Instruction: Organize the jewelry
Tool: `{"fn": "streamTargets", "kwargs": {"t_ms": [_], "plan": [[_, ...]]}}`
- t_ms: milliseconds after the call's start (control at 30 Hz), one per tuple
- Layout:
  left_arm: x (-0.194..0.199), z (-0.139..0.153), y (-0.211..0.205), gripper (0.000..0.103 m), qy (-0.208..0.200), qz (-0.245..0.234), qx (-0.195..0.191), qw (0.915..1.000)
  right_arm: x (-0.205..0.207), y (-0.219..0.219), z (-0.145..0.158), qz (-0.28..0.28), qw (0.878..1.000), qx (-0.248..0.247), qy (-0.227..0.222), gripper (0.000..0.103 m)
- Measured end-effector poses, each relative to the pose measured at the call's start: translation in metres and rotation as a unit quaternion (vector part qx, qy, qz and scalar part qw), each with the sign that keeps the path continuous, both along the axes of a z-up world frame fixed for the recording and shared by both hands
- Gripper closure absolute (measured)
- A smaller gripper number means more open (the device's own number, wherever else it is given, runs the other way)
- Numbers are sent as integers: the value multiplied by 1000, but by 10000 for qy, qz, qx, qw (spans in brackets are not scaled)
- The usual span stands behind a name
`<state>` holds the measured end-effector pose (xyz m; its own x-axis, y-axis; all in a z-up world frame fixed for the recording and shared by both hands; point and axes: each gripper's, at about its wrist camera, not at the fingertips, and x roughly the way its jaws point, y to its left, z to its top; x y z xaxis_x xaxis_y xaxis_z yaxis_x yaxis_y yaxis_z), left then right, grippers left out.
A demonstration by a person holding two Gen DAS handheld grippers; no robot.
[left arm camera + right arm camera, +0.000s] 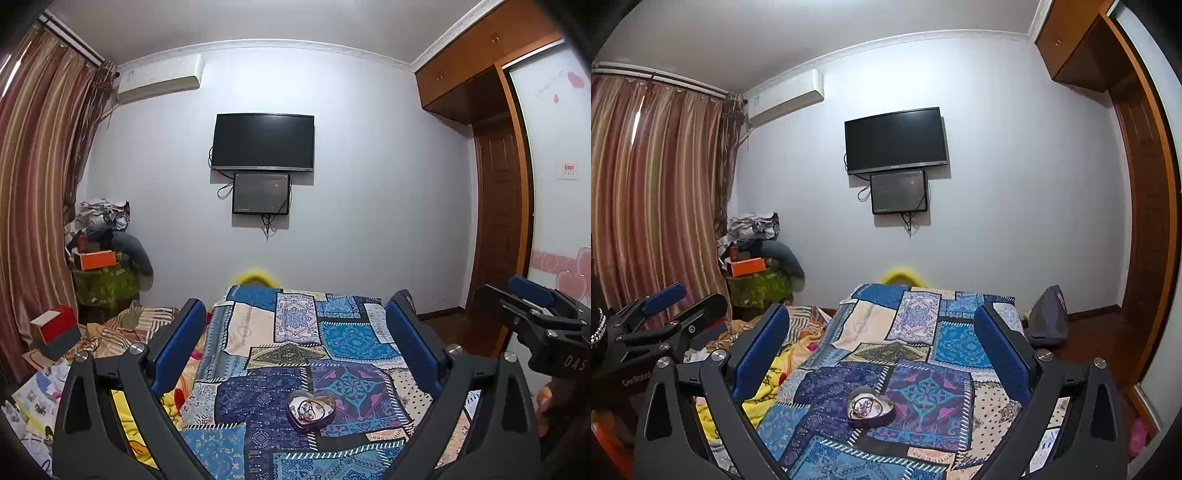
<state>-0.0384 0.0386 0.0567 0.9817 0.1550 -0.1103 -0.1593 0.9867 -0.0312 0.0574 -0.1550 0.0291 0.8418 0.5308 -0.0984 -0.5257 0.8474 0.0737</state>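
A heart-shaped tin [310,410] holding a tangle of chains and beads lies on the blue patchwork cloth [295,332] that covers the bed. The same tin [870,406] shows low in the right wrist view. My left gripper [295,304] is open, its blue pads wide apart with nothing between them, raised above and short of the tin. My right gripper [882,314] is open and empty too, at about the same height. Each gripper appears in the other's view: the right gripper [496,287] at the right edge, the left gripper [701,293] at the left edge.
A television [263,142] and a smaller screen hang on the far wall. Striped curtains [33,184] and a pile of boxes and clothes [103,251] fill the left corner. A red box [55,325] and yellow bedding [768,373] lie left of the cloth. A dark bag [1047,319] sits beyond the bed's right side, near the wooden wardrobe [491,221].
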Motion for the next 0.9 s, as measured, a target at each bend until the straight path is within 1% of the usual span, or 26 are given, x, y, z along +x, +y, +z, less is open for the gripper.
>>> {"fn": "streamTargets", "kwargs": {"t_ms": [167,500,567,633,900], "plan": [[1,-3,0,5,45,-5,-59,10000,-8,-8,-3,1,10000,-17,-8,4],[8,-9,3,4,111,-25,-73,9999,-7,-8,-7,19,9999,-73,98,4],[10,-10,3,4,137,-34,-79,9999,-7,-9,-7,8,9999,-83,115,4],[12,-11,4,2,144,-26,-80,9999,-6,-10,-7,8,9999,-80,136,4],[15,-12,1,0,169,3,-42,9998,-5,-13,-5,-3,9998,-91,204,4]]}}
